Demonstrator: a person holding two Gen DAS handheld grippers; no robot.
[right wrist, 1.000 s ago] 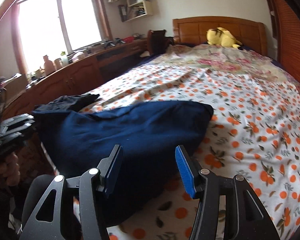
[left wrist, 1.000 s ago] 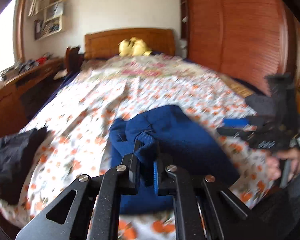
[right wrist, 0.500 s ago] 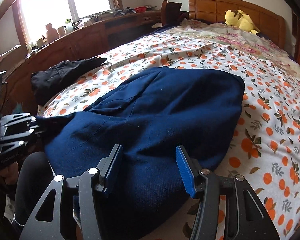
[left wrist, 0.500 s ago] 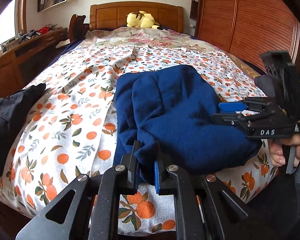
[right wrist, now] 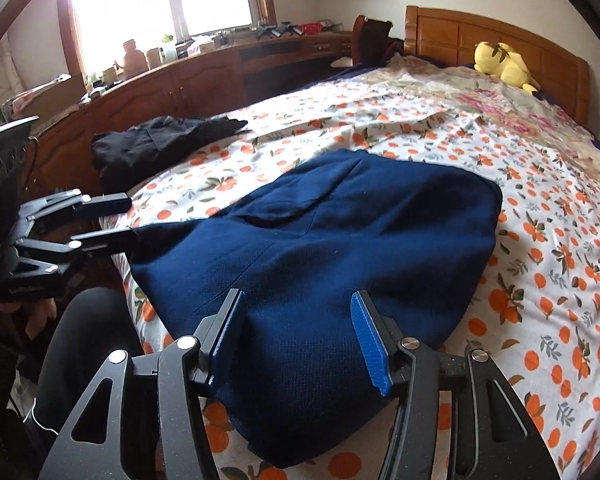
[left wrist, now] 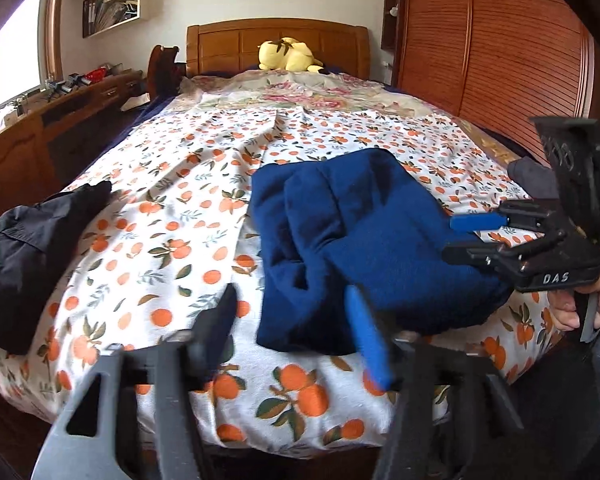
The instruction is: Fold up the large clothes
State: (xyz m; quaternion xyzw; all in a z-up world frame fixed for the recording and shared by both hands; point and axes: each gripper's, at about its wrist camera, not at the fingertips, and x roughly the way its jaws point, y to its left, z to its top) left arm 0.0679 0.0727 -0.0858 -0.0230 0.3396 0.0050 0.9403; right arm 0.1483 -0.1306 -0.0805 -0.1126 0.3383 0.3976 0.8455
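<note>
A navy blue sweater (left wrist: 364,248) lies folded on the orange-print bedsheet (left wrist: 172,216) near the foot of the bed. It also shows in the right wrist view (right wrist: 340,248). My left gripper (left wrist: 292,320) is open and empty, just above the sweater's near left edge; it shows in the right wrist view (right wrist: 108,220) at the sweater's left corner. My right gripper (right wrist: 298,328) is open and empty above the sweater's near edge; it shows in the left wrist view (left wrist: 472,236) at the sweater's right side.
A black garment (left wrist: 32,248) lies bunched at the bed's left edge, also in the right wrist view (right wrist: 156,144). A yellow plush toy (left wrist: 288,54) sits by the wooden headboard. A wooden counter (right wrist: 172,80) runs along the left, a wooden wardrobe (left wrist: 500,52) along the right.
My left gripper, shut on a sweater fold, lowered it onto the bed, then opened and let it go. The sweater now lies flat. My right gripper stayed open.
</note>
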